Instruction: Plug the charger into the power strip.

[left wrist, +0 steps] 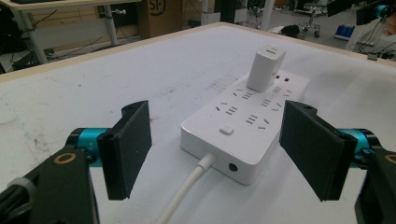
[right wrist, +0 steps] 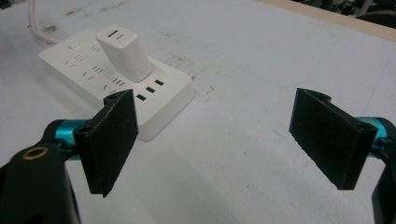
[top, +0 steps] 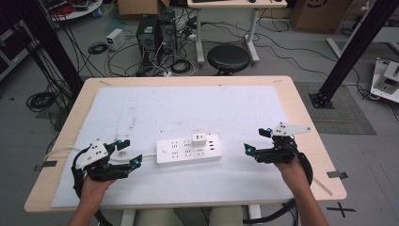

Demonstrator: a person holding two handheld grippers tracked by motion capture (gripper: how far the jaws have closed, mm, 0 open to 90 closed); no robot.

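Table (top: 301,117) is covered by a white sheet (top: 141,108). White power strip (top: 188,149) is laid at the sheet's middle, between both hands, a white charger (top: 198,138) plugged upright into it. Left gripper (top: 130,151) is held low at the strip's cord end, jaws spread wide, nothing grasped. Right gripper (top: 258,140) is held near the opposite end, jaws likewise apart and empty.
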